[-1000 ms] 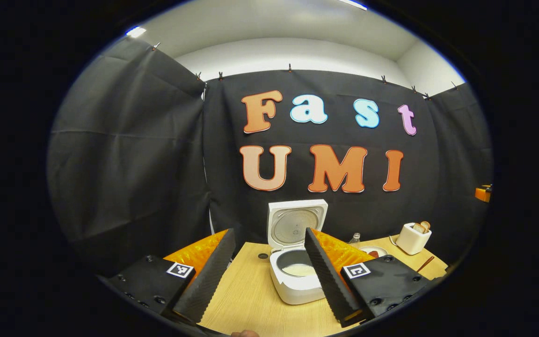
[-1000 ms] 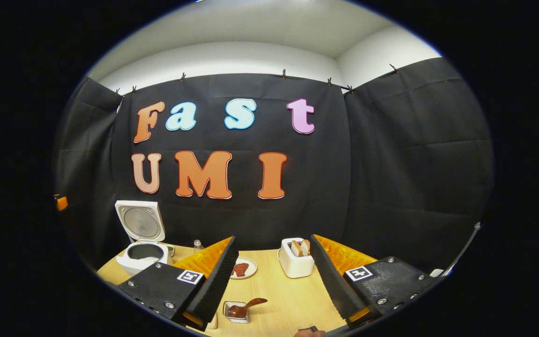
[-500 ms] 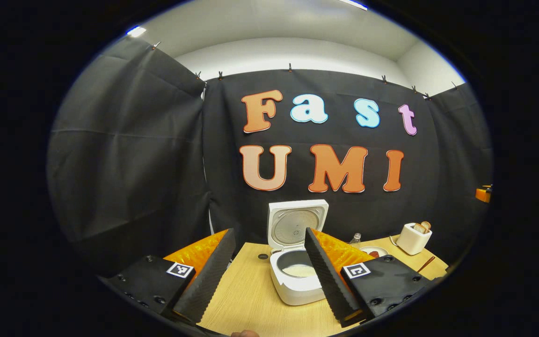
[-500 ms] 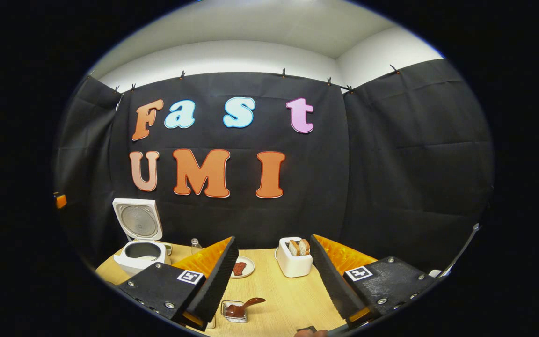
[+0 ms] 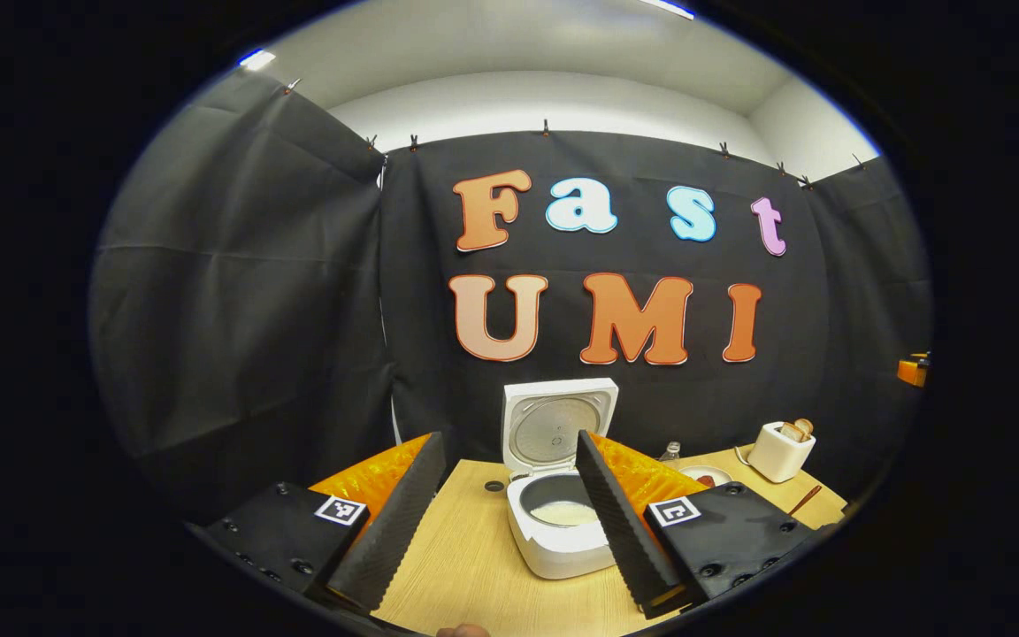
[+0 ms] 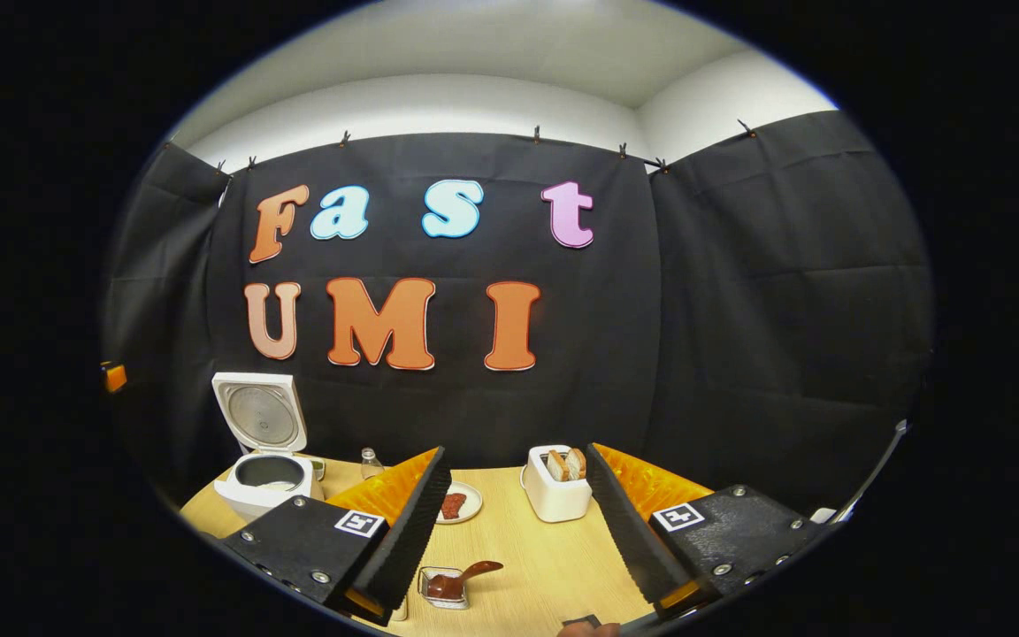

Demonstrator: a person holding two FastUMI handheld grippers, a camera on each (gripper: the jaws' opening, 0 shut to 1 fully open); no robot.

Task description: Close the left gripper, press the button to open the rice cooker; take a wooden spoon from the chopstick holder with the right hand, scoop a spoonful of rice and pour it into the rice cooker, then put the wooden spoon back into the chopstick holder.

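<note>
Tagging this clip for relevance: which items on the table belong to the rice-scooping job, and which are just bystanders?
Job items:
- rice cooker, lid up, rice in the pot
- wooden spoon lying in a small clear container
- left gripper and right gripper, both open and holding nothing

Bystanders:
- toaster holding bread
- small plate with food
- small bottle

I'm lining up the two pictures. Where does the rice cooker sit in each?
Left gripper view: rice cooker low, just right of centre, lid up, partly behind one finger of the tongs.
Right gripper view: rice cooker at lower left, on the table's far corner.
Shared landmark: the toaster.
</note>
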